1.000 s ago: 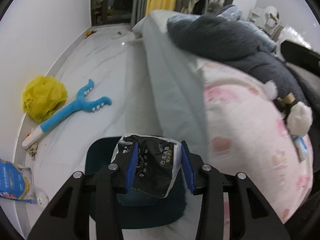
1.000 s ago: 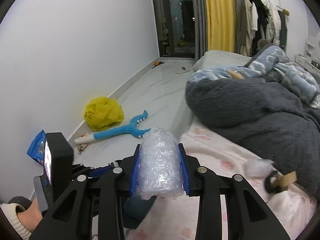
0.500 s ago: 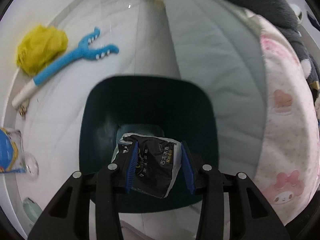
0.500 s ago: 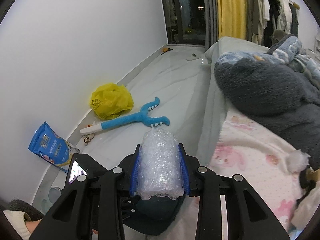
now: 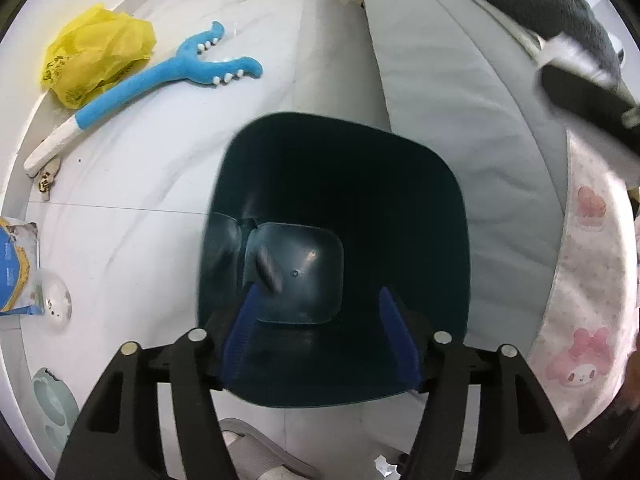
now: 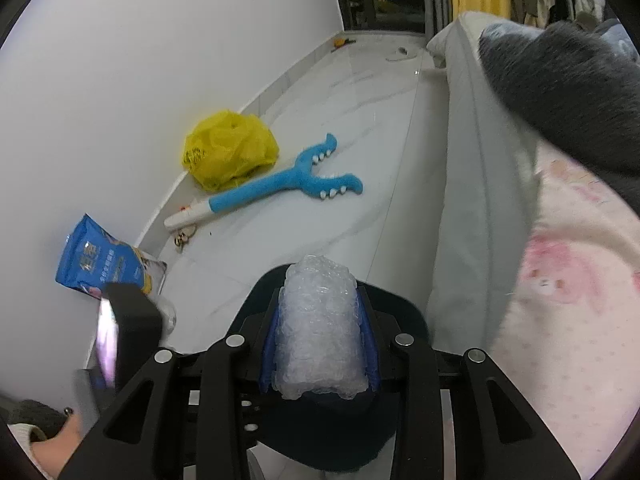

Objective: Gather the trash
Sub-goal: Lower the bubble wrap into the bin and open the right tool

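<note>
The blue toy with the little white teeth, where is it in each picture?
Left wrist view: blue toy on the floor, upper left, beside the yellow bag.
Right wrist view: blue toy on the floor, left of centre, just right of the yellow bag.
Shared landmark: dark bin.

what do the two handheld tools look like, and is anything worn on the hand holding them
Both tools are matte black, with two angular linkage arms each, round silver pivot screws, and blue ribbed pads on the fingers: left tool, right tool. In the right wrist view the left tool's black body carries a small lit screen. At the lower left corner a cream knitted cuff shows at the wrist. No cables visible.
</note>
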A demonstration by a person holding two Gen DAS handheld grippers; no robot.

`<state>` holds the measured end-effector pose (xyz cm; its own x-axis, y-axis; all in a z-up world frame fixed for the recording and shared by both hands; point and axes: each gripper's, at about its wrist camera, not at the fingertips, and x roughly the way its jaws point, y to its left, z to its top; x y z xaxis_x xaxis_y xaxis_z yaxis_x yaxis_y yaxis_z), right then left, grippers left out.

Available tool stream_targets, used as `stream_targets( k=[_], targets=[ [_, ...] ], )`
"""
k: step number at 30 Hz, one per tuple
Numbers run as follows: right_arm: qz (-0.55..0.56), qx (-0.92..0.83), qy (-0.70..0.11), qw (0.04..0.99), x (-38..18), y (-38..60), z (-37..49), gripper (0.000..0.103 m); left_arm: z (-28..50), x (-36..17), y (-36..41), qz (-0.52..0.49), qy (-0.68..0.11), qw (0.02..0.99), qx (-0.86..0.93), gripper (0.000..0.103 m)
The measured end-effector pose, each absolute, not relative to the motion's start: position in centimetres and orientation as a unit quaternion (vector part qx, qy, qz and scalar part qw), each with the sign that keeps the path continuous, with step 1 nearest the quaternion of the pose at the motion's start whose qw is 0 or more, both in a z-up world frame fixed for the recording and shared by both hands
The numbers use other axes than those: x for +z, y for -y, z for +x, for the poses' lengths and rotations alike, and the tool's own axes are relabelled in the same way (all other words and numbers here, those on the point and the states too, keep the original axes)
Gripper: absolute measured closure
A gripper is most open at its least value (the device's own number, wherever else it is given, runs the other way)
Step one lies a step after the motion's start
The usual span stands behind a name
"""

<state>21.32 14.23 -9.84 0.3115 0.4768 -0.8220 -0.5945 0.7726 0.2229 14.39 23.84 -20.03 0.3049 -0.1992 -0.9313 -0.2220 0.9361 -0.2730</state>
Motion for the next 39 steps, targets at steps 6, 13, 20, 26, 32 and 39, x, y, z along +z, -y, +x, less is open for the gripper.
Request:
stream_targets(
  k=[6,13,20,26,32,39],
  targets=[
    [-0.073,0.323,-0.509,0.795,-13.1,-16.3,21.6,0.068,13.2,-17.6,-25.8,-0.184,-0.566,0.803,0.021,0.033],
    [-0.081,0.318,-0.537,0.777,-16.4,-18.5,22.0,0.068,11.9,-14.4,-26.9,-0.175,-0.53,0.829,0.039,0.035],
    [-0.093,0.309,-0.559,0.764,-19.2,-19.9,21.8,0.068,10.6,-9.9,-27.0,-0.127,-0.461,0.875,0.07,0.04],
    [-0.108,0.301,-0.578,0.751,-21.7,-20.4,21.5,0.068,10.4,-7.4,-27.8,-0.115,-0.436,0.889,0.081,0.041],
    [-0.118,0.298,-0.592,0.74,-23.2,-20.6,21.1,0.068,9.8,-5.2,-28.2,-0.118,-0.395,0.907,0.084,0.041],
    [-0.131,0.297,-0.601,0.73,-23.7,-20.0,20.7,0.067,9.5,-2.8,-27.7,-0.118,-0.371,0.917,0.089,0.038]
  ],
)
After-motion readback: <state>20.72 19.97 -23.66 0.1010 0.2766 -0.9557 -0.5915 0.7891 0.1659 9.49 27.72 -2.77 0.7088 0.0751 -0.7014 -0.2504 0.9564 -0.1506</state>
